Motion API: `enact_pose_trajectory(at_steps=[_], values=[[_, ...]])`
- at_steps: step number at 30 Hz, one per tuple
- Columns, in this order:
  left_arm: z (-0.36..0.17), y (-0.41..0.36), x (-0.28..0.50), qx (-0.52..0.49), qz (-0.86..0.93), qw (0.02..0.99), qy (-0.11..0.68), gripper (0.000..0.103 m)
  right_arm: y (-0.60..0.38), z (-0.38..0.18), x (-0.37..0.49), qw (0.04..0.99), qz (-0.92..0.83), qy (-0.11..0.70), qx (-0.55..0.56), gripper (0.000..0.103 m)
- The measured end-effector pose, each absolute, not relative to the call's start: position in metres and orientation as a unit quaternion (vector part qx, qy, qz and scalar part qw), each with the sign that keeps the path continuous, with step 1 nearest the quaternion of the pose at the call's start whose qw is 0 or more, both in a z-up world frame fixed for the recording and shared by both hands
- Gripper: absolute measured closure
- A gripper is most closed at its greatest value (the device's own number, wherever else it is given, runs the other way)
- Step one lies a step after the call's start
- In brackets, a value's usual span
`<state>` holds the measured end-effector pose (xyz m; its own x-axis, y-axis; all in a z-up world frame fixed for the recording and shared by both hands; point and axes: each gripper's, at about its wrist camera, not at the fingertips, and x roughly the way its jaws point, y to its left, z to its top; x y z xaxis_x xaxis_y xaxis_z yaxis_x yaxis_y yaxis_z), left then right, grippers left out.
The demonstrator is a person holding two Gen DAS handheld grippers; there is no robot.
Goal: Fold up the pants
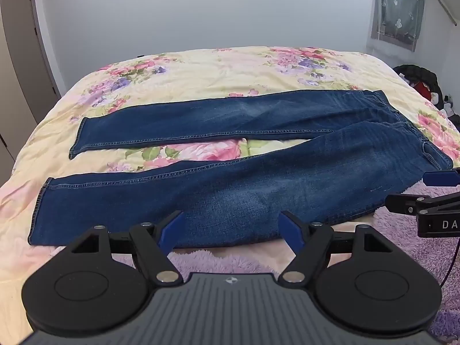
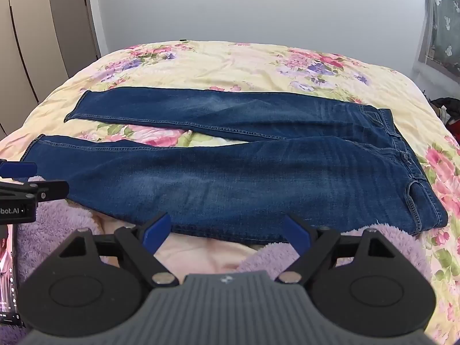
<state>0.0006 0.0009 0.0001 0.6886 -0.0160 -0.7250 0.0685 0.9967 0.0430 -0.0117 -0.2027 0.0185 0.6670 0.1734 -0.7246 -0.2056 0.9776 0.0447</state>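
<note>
Blue jeans [image 1: 244, 178] lie flat across the flowered bedspread, legs spread in a narrow V with the hems to the left and the waistband at the right. The same jeans [image 2: 230, 178] fill the right wrist view. My left gripper [image 1: 231, 230] hovers open above the near leg's front edge, nothing between its blue pads. My right gripper [image 2: 227, 231] is open too, above the near edge of the thigh part, holding nothing. Each gripper shows at the edge of the other's view: the right gripper [image 1: 425, 198] and the left gripper [image 2: 28, 187].
The flowered bedspread [image 1: 218, 69] covers the whole bed. A fuzzy purple blanket [image 2: 388, 247] and pink fabric [image 2: 201, 250] lie at the near edge. Dark clutter [image 1: 419, 83] sits right of the bed; wardrobe doors [image 2: 43, 28] stand at the left. A phone screen [image 2: 8, 273] shows at lower left.
</note>
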Motion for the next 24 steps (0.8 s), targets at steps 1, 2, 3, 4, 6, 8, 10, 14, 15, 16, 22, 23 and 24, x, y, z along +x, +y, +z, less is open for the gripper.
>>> enact_pose_trajectory(at_steps=[1,2,3,4,6,8,10,14,15,16,22,23,24], values=[[0.0001,0.0012,0.0008,0.034,-0.023,0.918,0.394,0.016,-0.2025,0.0185,-0.0117,0.913,0.104,0.395,-0.020,0.021],[0.0001,0.0017,0.0011,0.034,-0.024,0.918,0.393,0.016,-0.2022,0.0186,-0.0116,0.912,0.104,0.395,-0.020,0.021],[-0.0038,0.0040,-0.0005,0.033,-0.024,0.918,0.394,0.016,-0.2020,0.0187,-0.0116,0.912,0.104,0.395,-0.021,0.021],[-0.0043,0.0051,-0.0006,0.033,-0.024,0.918,0.393,0.016,-0.2017,0.0187,-0.0116,0.912,0.104,0.395,-0.021,0.021],[-0.0053,0.0078,-0.0008,0.031,-0.025,0.919,0.393,0.016,-0.2014,0.0189,-0.0115,0.913,0.104,0.395,-0.021,0.021],[-0.0028,0.0017,-0.0001,0.038,-0.021,0.918,0.394,0.016,-0.2013,0.0193,-0.0115,0.913,0.104,0.394,-0.022,0.021],[-0.0032,0.0023,-0.0001,0.038,-0.020,0.918,0.394,0.016,-0.2004,0.0189,-0.0116,0.913,0.103,0.394,-0.023,0.021],[-0.0037,0.0035,0.0004,0.038,-0.020,0.919,0.393,0.016,-0.2016,0.0197,-0.0123,0.914,0.104,0.392,-0.024,0.021],[-0.0020,0.0042,0.0004,0.037,-0.021,0.919,0.393,0.016,-0.1996,0.0197,-0.0127,0.914,0.104,0.392,-0.024,0.021],[-0.0020,0.0046,0.0005,0.037,-0.021,0.919,0.392,0.016,-0.2004,0.0199,-0.0128,0.914,0.103,0.392,-0.023,0.021],[0.0009,0.0078,-0.0009,0.031,-0.015,0.920,0.391,0.016,-0.1982,0.0220,-0.0120,0.916,0.098,0.389,-0.026,0.021],[0.0012,0.0081,-0.0010,0.030,-0.014,0.920,0.391,0.016,-0.1981,0.0222,-0.0122,0.916,0.097,0.388,-0.026,0.021],[0.0020,0.0077,-0.0011,0.030,-0.013,0.920,0.391,0.016,-0.1981,0.0224,-0.0133,0.916,0.097,0.387,-0.027,0.021]])
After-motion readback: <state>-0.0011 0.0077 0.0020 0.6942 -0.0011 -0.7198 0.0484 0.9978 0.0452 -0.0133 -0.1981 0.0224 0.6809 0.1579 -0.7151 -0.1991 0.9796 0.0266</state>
